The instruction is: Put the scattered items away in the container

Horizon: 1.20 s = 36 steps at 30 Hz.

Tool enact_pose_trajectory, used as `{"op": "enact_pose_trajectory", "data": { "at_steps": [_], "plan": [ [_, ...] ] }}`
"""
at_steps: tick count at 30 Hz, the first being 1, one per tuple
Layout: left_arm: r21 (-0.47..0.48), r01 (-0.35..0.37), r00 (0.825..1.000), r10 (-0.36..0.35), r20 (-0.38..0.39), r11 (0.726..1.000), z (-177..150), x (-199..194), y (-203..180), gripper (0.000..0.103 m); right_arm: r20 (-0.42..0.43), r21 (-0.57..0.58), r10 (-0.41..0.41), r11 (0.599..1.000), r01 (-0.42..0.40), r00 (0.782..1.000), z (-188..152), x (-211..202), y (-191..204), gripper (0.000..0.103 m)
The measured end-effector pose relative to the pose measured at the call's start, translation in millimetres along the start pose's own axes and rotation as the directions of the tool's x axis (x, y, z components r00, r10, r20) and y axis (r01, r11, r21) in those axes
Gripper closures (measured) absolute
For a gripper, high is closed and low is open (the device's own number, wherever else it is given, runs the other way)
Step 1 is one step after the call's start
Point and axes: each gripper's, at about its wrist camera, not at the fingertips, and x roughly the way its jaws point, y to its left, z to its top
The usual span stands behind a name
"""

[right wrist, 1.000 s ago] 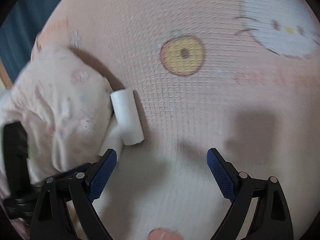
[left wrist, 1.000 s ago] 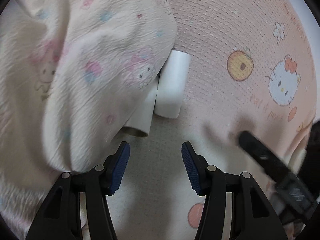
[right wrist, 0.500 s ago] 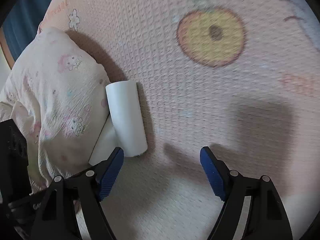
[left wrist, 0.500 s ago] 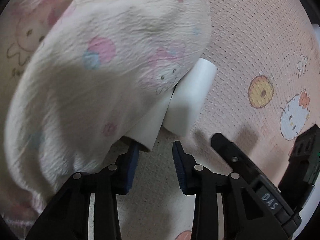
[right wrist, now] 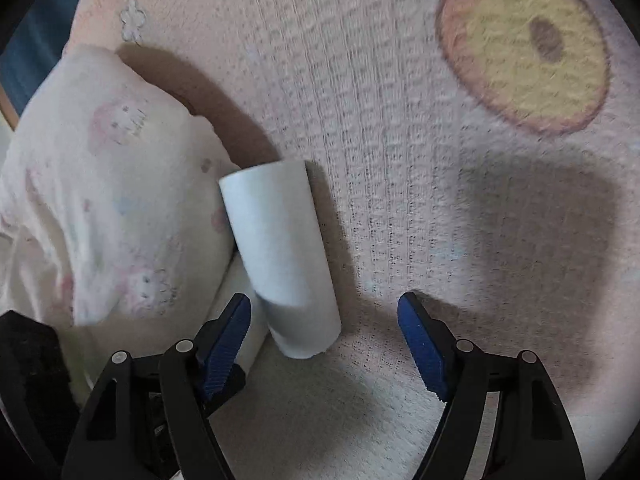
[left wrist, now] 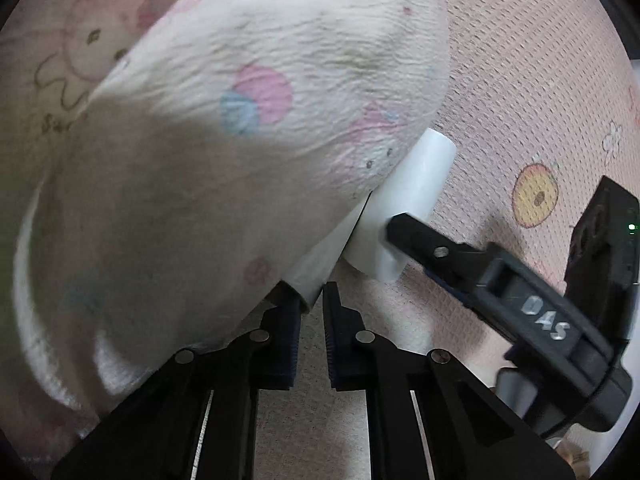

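Pink cartoon-print bedding [right wrist: 400,100] carries a white cylinder [right wrist: 280,256], seemingly light, rigid and smooth, best gripped mid-length, lying against the cream cloth bundle [right wrist: 100,200]; right gripper [right wrist: 324,320] spread beside it, left gripper [left wrist: 311,312] nearly closed at the bundle's edge.

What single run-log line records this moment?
left gripper: nearly shut at half-hidden roll | right gripper: open around white roll

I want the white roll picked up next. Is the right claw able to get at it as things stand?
Probably yes. The right claw is open, with the near end of the roll already between its fingers. The cloth presses against the roll's left side, where the left claw is, so that finger has little room.
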Motion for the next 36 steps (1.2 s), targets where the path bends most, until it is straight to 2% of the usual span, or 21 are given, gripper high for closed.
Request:
{"op": "enact_pose_trajectory", "data": {
  "at_steps": [2, 3, 4, 5, 6, 10, 15, 21, 24, 26, 28, 30, 32, 33, 34, 36],
  "plan": [
    [-0.009, 0.003, 1.0, -0.003, -0.001, 1.0, 0, 3, 0, 0.091, -0.007, -0.003, -0.019, 1.0, 0.019, 1.0, 0, 7, 3, 0.028],
    [-0.014, 0.007, 1.0, -0.007, -0.002, 1.0, 0, 5, -1, 0.091, -0.009, -0.011, -0.027, 1.0, 0.027, 1.0, 1, 10, 5, 0.032],
    [-0.014, 0.008, 1.0, -0.008, -0.003, 1.0, 0, 7, -1, 0.091, -0.005, -0.011, -0.02, 1.0, 0.02, 1.0, 1, 11, 7, 0.039],
    [-0.01, 0.009, 1.0, -0.009, -0.004, 1.0, 0, 8, -2, 0.092, -0.005, -0.001, -0.017, 1.0, 0.017, 1.0, 1, 13, 7, 0.055],
    [-0.003, 0.008, 1.0, -0.008, -0.003, 1.0, 0, 10, -4, 0.092, -0.02, 0.016, 0.009, 1.0, -0.008, 1.0, 1, 16, 8, 0.061],
    [0.004, 0.034, 0.999, -0.034, -0.01, 0.999, 0, 12, -7, 0.094, -0.013, 0.017, -0.008, 1.0, 0.008, 1.0, -5, 14, 10, 0.062],
    [0.056, 0.066, 0.998, -0.066, -0.013, 0.996, -5, 13, -20, 0.097, -0.029, 0.144, 0.036, 0.989, -0.032, 0.999, -21, -1, -14, 0.063],
    [0.093, 0.098, 0.995, -0.097, -0.016, 0.991, -22, -4, -19, 0.097, -0.038, 0.239, 0.013, 0.971, -0.003, 0.999, -45, -36, -39, 0.063],
    [0.102, 0.114, 0.993, -0.112, -0.026, 0.988, -31, -20, -13, 0.098, -0.044, 0.243, -0.029, 0.969, 0.039, 0.999, -60, -55, -40, 0.063],
    [0.127, 0.128, 0.992, -0.126, -0.027, 0.984, -47, -32, -24, 0.098, -0.031, 0.295, -0.021, 0.955, 0.029, 0.999, -75, -69, -43, 0.063],
    [0.174, 0.128, 0.992, -0.125, -0.029, 0.976, -65, -70, -7, 0.098, -0.025, 0.332, -0.032, 0.942, 0.039, 0.999, -92, -84, -45, 0.063],
    [0.208, 0.137, 0.991, -0.131, -0.04, 0.968, -83, -92, 5, 0.097, -0.032, 0.343, -0.059, 0.937, 0.066, 0.998, -106, -95, -46, 0.063],
    [0.239, 0.156, 0.987, -0.145, -0.066, 0.958, -103, -103, 3, 0.097, -0.057, 0.369, -0.057, 0.926, 0.074, 0.997, -119, -109, -49, 0.063],
    [0.252, 0.161, 0.986, -0.147, -0.075, 0.954, -104, -93, -9, 0.097, -0.063, 0.387, -0.067, 0.918, 0.086, 0.996, -120, -115, -66, 0.063],
    [0.27, 0.164, 0.986, -0.147, -0.082, 0.949, -110, -90, -17, 0.097, -0.075, 0.39, -0.077, 0.915, 0.1, 0.994, -140, -123, -49, 0.063],
    [0.307, 0.178, 0.983, -0.153, -0.104, 0.935, -127, -95, -22, 0.097, -0.086, 0.394, -0.111, 0.909, 0.136, 0.99, -151, -131, -46, 0.063]
  ]
}}
